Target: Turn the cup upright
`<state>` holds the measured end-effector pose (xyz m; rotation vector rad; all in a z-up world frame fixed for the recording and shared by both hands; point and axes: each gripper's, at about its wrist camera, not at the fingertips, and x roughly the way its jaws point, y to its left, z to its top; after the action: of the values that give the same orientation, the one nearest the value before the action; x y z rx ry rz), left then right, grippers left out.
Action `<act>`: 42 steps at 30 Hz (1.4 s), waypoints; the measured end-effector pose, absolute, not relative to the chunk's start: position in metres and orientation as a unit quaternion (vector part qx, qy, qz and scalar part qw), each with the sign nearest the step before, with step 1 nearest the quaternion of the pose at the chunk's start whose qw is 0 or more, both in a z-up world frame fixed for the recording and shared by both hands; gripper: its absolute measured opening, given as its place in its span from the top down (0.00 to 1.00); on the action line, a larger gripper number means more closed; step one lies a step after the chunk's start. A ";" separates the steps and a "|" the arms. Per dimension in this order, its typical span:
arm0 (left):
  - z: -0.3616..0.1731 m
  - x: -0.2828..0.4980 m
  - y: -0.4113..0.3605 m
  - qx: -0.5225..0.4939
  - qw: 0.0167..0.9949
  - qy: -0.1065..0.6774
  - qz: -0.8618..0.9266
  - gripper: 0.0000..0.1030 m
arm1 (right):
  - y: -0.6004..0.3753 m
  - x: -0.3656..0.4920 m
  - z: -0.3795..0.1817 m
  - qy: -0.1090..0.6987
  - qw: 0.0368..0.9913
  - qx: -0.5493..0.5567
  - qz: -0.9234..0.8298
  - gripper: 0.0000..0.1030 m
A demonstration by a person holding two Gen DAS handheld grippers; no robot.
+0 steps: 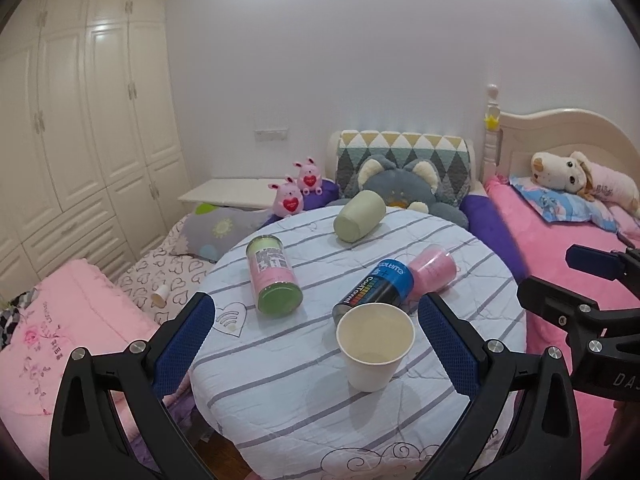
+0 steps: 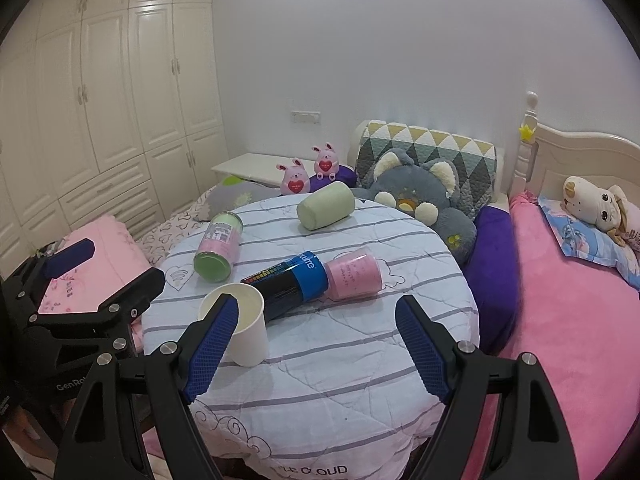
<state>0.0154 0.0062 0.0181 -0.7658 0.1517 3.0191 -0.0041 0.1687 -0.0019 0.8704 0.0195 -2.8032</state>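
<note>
Paper cup (image 1: 374, 345) upright | between left gripper (image 1: 316, 330) fingers, untouched

On the round table (image 1: 304, 412) there are five things. One white paper cup (image 1: 374, 350) stands up near the front edge. One green cup (image 1: 359, 217) lies on its side near the back edge. One pink cup (image 1: 434, 270) lies on its side toward the right edge. Two cans lie on their sides: one pink and green can (image 1: 273, 276) toward the left edge, and one blue and black can (image 1: 378, 286) in the middle, touching the pink cup.

Past the back edge sit two small pink bunnies (image 1: 298, 192) and one big grey cat toy (image 1: 404, 192). One white dog toy (image 1: 568, 174) lies on the pink bed (image 1: 560, 264).

Two grippers show: the left gripper (image 1: 316, 332) and the right gripper (image 2: 316, 336).
</note>
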 end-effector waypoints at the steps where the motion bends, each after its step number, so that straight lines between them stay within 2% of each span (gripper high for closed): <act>1: 0.018 0.016 0.007 -0.245 0.013 0.048 0.968 0.00 | 0.169 -0.004 -0.002 0.007 0.102 0.295 -0.950 0.20; 42: 0.022 0.010 0.019 -0.243 0.015 0.055 0.968 0.00 | 0.172 -0.005 -0.001 0.008 0.099 0.294 -0.950 0.20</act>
<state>0.0103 0.0186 0.0215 -0.7567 0.1697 3.0141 -0.0053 0.1720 -0.0006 0.8706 0.0246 -2.8109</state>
